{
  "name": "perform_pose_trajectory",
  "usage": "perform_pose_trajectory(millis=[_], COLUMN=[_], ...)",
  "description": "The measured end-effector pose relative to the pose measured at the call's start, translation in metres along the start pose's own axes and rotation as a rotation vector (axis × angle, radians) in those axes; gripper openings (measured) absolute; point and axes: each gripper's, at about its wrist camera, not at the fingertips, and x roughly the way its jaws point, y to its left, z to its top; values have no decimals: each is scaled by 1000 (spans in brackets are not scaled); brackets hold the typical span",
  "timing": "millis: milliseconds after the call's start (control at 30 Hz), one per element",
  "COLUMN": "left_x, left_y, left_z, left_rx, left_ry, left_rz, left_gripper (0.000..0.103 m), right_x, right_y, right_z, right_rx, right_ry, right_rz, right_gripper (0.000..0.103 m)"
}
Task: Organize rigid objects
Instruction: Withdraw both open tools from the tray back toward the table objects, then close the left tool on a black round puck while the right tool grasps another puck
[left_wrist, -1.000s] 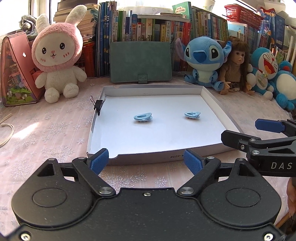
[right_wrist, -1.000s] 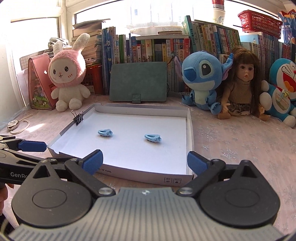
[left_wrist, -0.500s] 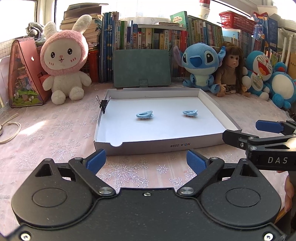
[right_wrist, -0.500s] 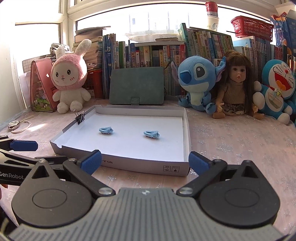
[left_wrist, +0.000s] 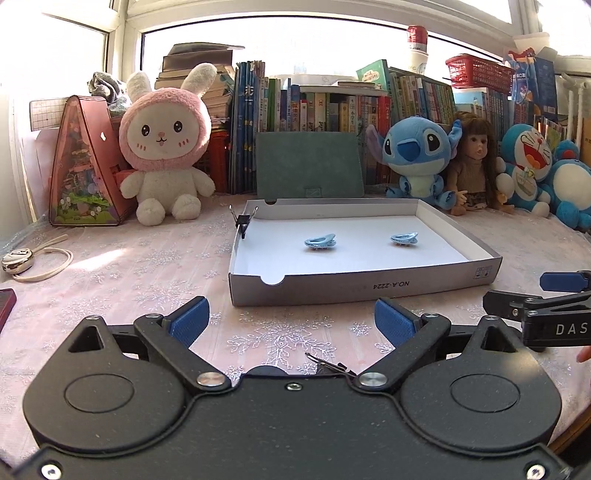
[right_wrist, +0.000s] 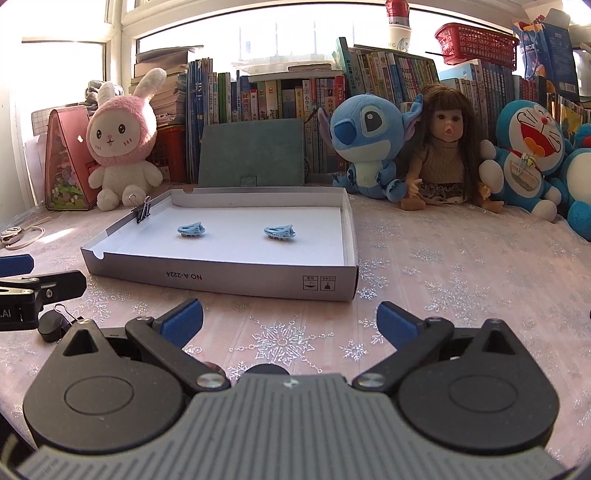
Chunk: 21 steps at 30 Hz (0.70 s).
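On the pink snowflake tablecloth (left_wrist: 122, 266), a shallow white cardboard tray (left_wrist: 369, 286) serves as the landmark, its printed front wall facing both cameras. Inside the tray lie two pale blue hair clips, well apart from each other: one clip (left_wrist: 320, 242) toward the tray's left half and the other clip (left_wrist: 404, 238) toward its right half, both resting on the white floor and clear of the walls. A black binder clip (left_wrist: 242, 220) is clamped upright on the tray's left wall near the far corner. In front of the tray, over bare cloth, the left gripper (left_wrist: 291, 319) has just been opening its jaws and now stands spread wide with nothing between the blue pads. The right gripper (right_wrist: 291, 319) is likewise released, jaws wide and empty, in front of the tray's near right corner. A second black binder clip (right_wrist: 55, 325) lies on the cloth ahead of the tray's front-left corner, just beside the left gripper's finger in the right wrist view. Behind the tray stand a green folder (left_wrist: 308, 164), a pink rabbit plush (left_wrist: 166, 147) and a row of books (left_wrist: 332, 107).
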Motion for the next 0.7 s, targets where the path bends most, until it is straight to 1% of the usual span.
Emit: perform_pose_trajectory(millis=[133,233,433,567,667,700], left_x=[1,0,-10,-21,-27,-29], left_y=[9,15,26,30,31,32], left_z=[-5,-11,-24,-32,-37,-39], left_rx=[-36,-62,-101,-54,-24,-21], left_ry=[31,37,13,-21,-22,-17], left_rz=[-18,2,52,67,89,85], left_gripper=[96,96,96,96,96,96], right_x=[-5,-11,-29,-41,-47,-48], right_y=[-4,-5,-5,-6,-9,-10], right_z=[-8,-13,-28,-35,-39,-41], right_rx=[7,-3,-64,-100,-90,-80], right_ry=[-2,-10,-53,-85,-91,-94], right_rz=[-32,-56,-119,-142,-144,-147], right_gripper=[103,103,102,98,94,91])
